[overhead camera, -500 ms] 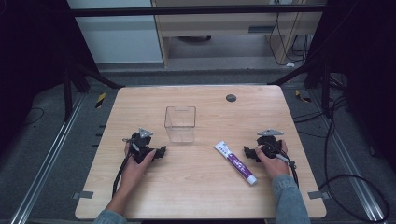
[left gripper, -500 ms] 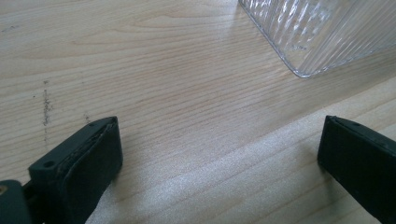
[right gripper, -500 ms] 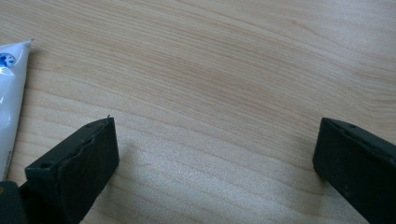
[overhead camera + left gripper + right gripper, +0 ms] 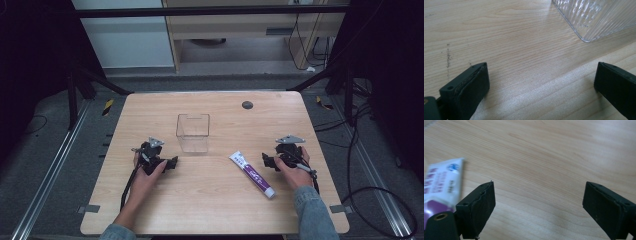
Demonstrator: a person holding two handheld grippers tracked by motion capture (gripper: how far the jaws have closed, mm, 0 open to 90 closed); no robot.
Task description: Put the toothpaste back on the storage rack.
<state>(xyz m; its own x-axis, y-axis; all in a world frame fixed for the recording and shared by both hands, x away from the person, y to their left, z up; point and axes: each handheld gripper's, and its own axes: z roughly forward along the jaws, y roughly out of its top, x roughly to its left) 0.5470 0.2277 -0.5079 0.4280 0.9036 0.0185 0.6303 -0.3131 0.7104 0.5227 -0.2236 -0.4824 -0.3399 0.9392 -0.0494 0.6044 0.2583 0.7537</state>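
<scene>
While both claws rest wide apart and empty on the worktop (image 4: 210, 200), the right claw (image 4: 270, 161) sits just beside the toothpaste tube (image 4: 252, 174) — a careless closing could push it away from the clear box (image 4: 193, 132); the left claw (image 4: 172, 163) is near that box.

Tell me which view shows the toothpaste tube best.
The high view: the whole toothpaste tube lies flat on the table, white end toward the clear box, purple cap end nearer the person. The right gripper view catches a blurred white-and-purple end at its left edge. The left gripper view faces bare wood and the box corner.
</scene>
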